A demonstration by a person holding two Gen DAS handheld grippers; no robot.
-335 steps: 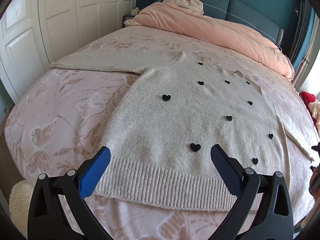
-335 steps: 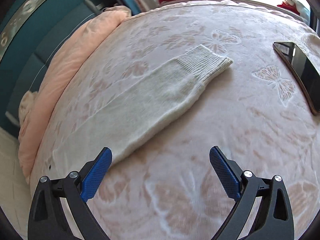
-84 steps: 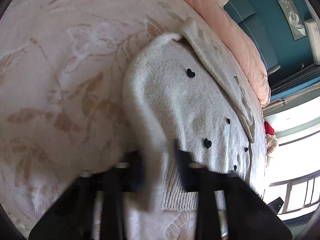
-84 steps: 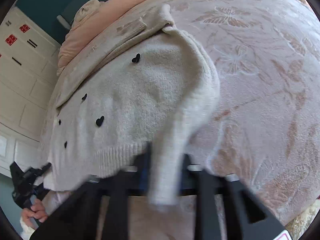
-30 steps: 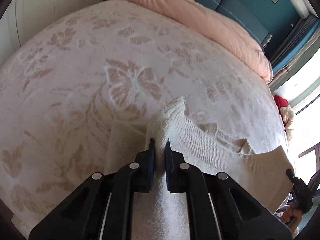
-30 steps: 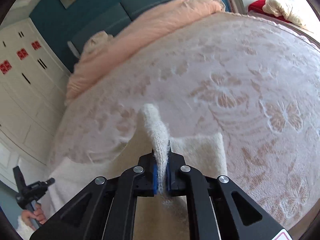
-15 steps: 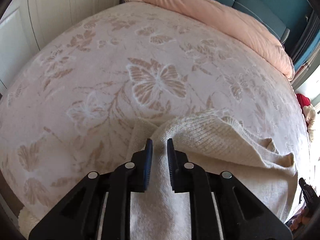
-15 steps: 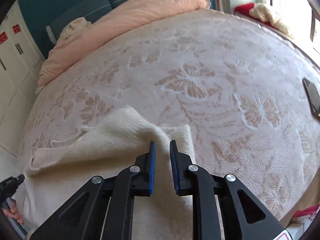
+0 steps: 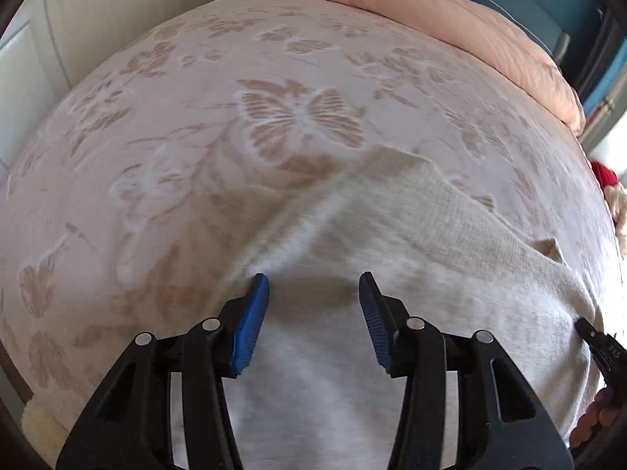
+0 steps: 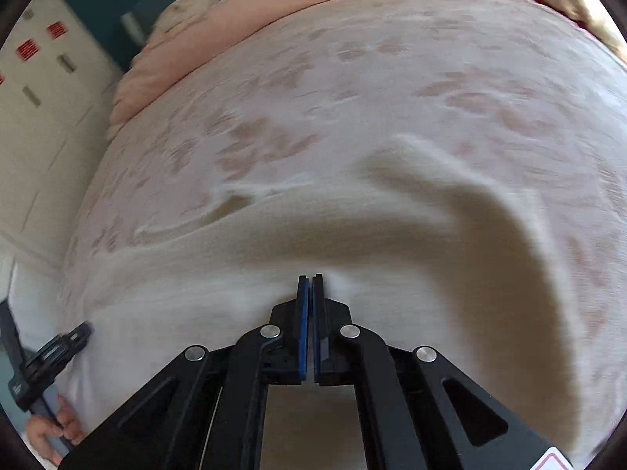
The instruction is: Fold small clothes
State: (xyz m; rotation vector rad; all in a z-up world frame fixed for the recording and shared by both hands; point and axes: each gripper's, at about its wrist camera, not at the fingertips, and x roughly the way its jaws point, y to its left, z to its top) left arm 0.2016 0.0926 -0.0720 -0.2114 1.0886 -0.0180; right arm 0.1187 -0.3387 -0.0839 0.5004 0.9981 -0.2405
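Note:
The cream knit sweater [image 9: 431, 235] lies folded over itself on the bed, its ribbed edge toward the far side. In the left wrist view my left gripper [image 9: 311, 290] hovers just over the cloth with its jaws opening; the blue pads [image 9: 254, 305] press on nothing. In the right wrist view the sweater [image 10: 352, 235] bulges in a soft fold on the right. My right gripper [image 10: 310, 280] is shut, its pads together at the cloth's surface with no fabric seen between them. Each view catches the other gripper at its edge [image 9: 599, 348] [image 10: 51, 356].
The pink butterfly bedspread [image 9: 196, 117] stretches out beyond the sweater. A peach duvet [image 9: 431, 11] is heaped along the blue headboard. White wardrobe doors [image 9: 58, 39] stand to the left of the bed. A red item [image 9: 603, 174] lies at the far right.
Both grippers let go of the raised sweater edge and sank toward the bed. The edge dropped flat. Left jaws spread wide; right jaws parted, then came together empty.

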